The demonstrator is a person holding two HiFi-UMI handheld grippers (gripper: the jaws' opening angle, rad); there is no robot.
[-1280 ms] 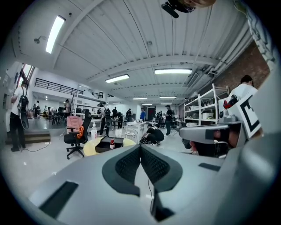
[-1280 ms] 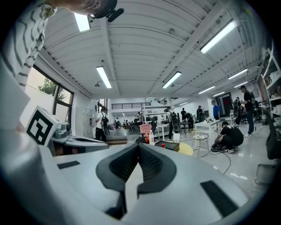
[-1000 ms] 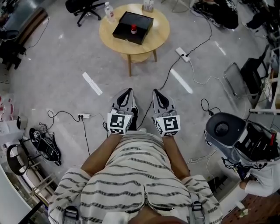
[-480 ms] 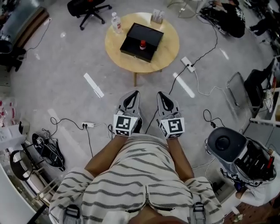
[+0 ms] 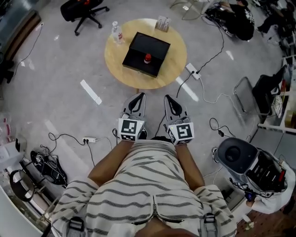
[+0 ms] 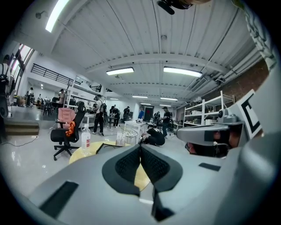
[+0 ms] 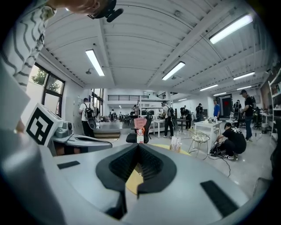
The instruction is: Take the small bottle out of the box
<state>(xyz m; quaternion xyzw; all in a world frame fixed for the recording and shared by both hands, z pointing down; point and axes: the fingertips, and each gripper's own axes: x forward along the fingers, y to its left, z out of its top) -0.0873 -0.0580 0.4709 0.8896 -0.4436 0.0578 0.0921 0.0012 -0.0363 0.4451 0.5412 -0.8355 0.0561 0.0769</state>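
Note:
A round wooden table (image 5: 173,69) stands ahead of me on the grey floor. On it lies a flat black box (image 5: 155,45), lid off, with a small red-capped bottle (image 5: 147,59) upright inside. I hold both grippers low in front of my body, well short of the table and pointing toward it. My left gripper (image 5: 138,96) is shut with nothing in it, and so is my right gripper (image 5: 167,98). The left gripper view shows its jaws (image 6: 140,146) meeting, with the table's edge (image 6: 81,154) beyond. The right gripper's tips (image 7: 138,146) also touch.
A clear water bottle (image 5: 117,33) and a small card stand (image 5: 162,23) share the table. On the floor are a power strip (image 5: 192,70) with cables, white tape strips (image 5: 90,92), an office chair (image 5: 81,7), a round black machine (image 5: 237,152) and bags (image 5: 44,162). People stand far off.
The table and box have come lower in the head view, so they are nearer to me. Both grippers keep the same pose and stay shut.

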